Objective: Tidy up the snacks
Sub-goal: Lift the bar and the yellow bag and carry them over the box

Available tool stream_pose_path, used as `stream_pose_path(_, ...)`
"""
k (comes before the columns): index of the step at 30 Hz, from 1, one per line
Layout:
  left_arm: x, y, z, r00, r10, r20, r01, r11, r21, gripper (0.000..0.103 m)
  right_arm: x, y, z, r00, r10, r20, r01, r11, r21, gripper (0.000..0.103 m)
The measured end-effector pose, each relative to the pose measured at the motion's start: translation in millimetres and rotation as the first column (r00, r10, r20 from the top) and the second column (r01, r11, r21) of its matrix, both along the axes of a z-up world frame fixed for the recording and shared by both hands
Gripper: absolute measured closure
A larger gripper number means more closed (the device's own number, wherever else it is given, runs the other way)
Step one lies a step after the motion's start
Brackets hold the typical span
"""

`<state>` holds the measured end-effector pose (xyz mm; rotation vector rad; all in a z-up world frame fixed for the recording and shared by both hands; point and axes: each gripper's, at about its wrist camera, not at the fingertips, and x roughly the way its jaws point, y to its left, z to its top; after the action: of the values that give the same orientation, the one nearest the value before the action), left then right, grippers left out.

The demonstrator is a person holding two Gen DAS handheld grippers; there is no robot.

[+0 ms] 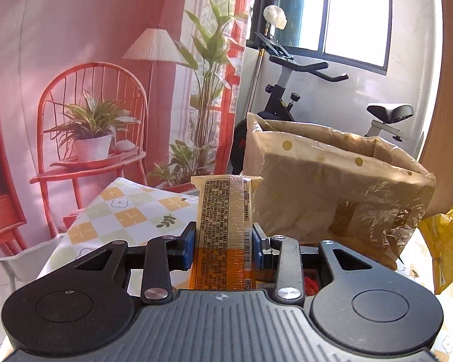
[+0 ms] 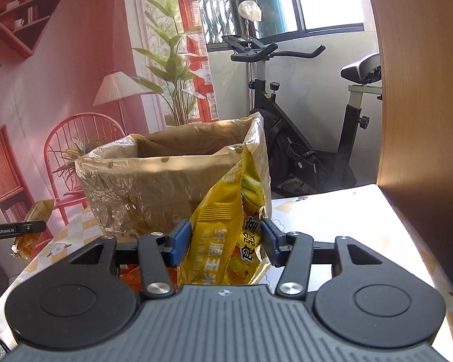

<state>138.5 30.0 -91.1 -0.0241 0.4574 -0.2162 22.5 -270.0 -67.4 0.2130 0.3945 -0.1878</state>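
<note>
My left gripper [image 1: 223,242] is shut on a long orange-and-cream snack packet [image 1: 225,211], held upright above the table, left of a cardboard box lined with a dotted plastic bag [image 1: 326,178]. My right gripper [image 2: 226,239] is shut on a yellow snack bag [image 2: 226,220], held just in front of the same box [image 2: 154,181], whose top is open. The yellow bag also shows at the right edge of the left wrist view [image 1: 447,241]. The left gripper's packet shows at the far left of the right wrist view [image 2: 34,226].
The table carries a checked yellow-and-white cloth [image 1: 126,211]. Orange packets lie below the grippers [image 2: 130,274]. A printed red backdrop [image 1: 75,90] hangs behind. An exercise bike [image 2: 302,126] stands by the window. A wooden panel [image 2: 422,90] rises at right.
</note>
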Motion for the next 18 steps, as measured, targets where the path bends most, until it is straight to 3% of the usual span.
stream_pose_path(9, 22.6, -37.1, 64.6, 0.984, -0.104, 0.145, 0.109, 0.994, -0.022, 0.065, 4.9, -8.3, 75.8, 0.987, 0.032, 0.156, -0.018, 0.996, -0.089, 0.051)
stream_pose_path(13, 43.5, -60.6, 84.1, 0.969, -0.153, 0.193, 0.161, 0.987, -0.026, 0.065, 28.4, -13.6, 101.1, 0.978, 0.057, 0.203, -0.028, 0.989, -0.145, 0.051)
stream_pose_path(18, 83.2, -92.9, 92.1, 0.961, -0.199, 0.193, 0.206, 0.978, -0.019, 0.065, 74.9, -20.7, 120.0, 0.967, 0.099, 0.235, -0.07, 0.989, -0.13, 0.051)
